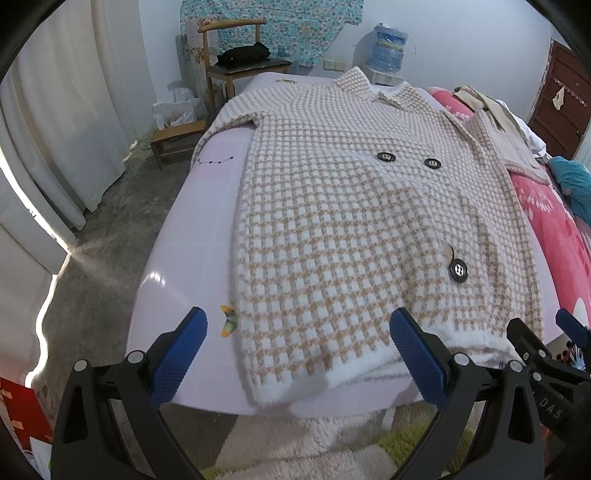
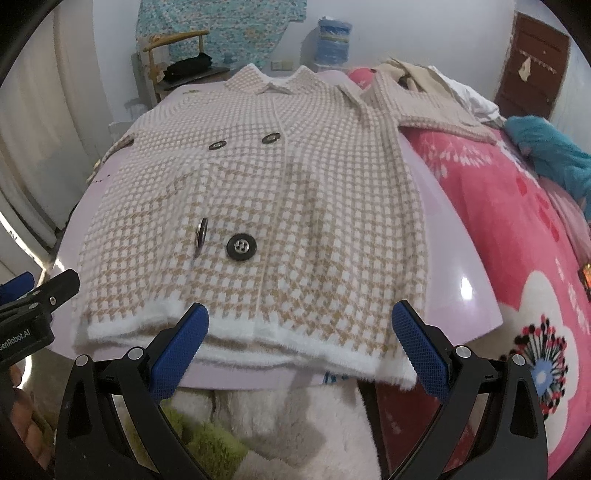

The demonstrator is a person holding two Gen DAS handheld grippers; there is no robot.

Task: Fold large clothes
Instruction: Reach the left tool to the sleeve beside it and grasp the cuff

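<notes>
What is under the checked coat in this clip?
The checked coat lies on a glossy lilac sheet; its right sleeve rests on the pink floral blanket. Anything beneath the coat's body is covered.

A pale blue wall (image 1: 461, 44) is hung with a turquoise floral cloth (image 1: 273, 26). Beyond the bed's far left corner, a wooden chair (image 1: 236, 70) and a low stool (image 1: 177, 142) are set on grey concrete floor (image 1: 107, 243). White curtains (image 1: 74, 110) are lit by daylight; a brown door (image 1: 561, 99) is seen beyond the far right corner.
</notes>
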